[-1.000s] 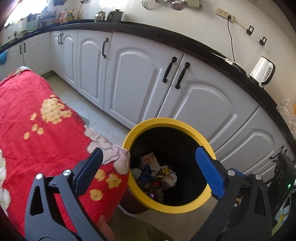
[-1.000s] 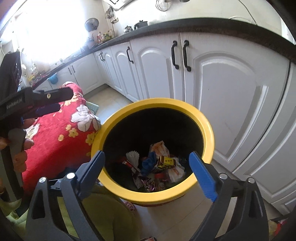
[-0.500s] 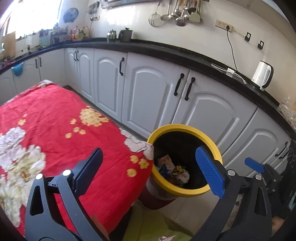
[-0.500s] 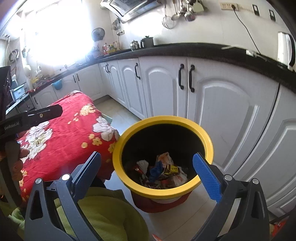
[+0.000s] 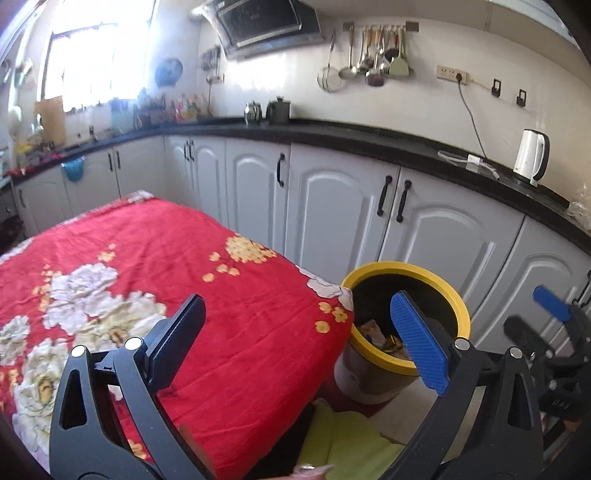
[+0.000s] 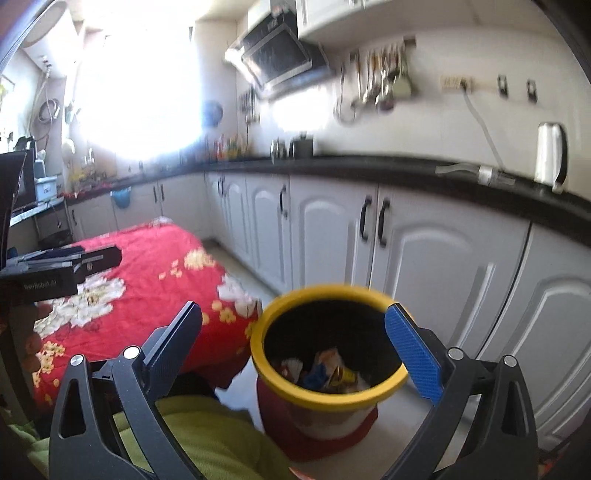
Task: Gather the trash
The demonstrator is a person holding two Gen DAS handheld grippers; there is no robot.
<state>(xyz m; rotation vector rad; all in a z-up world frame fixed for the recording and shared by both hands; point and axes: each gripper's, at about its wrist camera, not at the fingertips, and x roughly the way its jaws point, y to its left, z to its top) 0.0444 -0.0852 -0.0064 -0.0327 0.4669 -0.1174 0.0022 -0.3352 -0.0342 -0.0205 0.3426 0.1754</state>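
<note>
Both the left tool (image 5: 295, 339) and the right tool (image 6: 299, 345) were spread wide and empty, with the yellow-rimmed bin (image 6: 295, 384) of trash (image 6: 328, 371) below the right one

Counted: one yellow-rimmed bin (image 5: 439, 275) | two grippers, left (image 5: 295, 339) and right (image 6: 293, 341), two fingers each, spread | one white kettle (image 5: 532, 155) on the counter (image 5: 351, 138) | one red floral cloth (image 5: 147, 266) | one range hood (image 5: 264, 27).

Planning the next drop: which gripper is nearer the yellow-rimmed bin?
Right. The right gripper hovers beside and above the yellow-rimmed bin, jaws open; the left gripper sits farther off, over the red cloth's edge.
</note>
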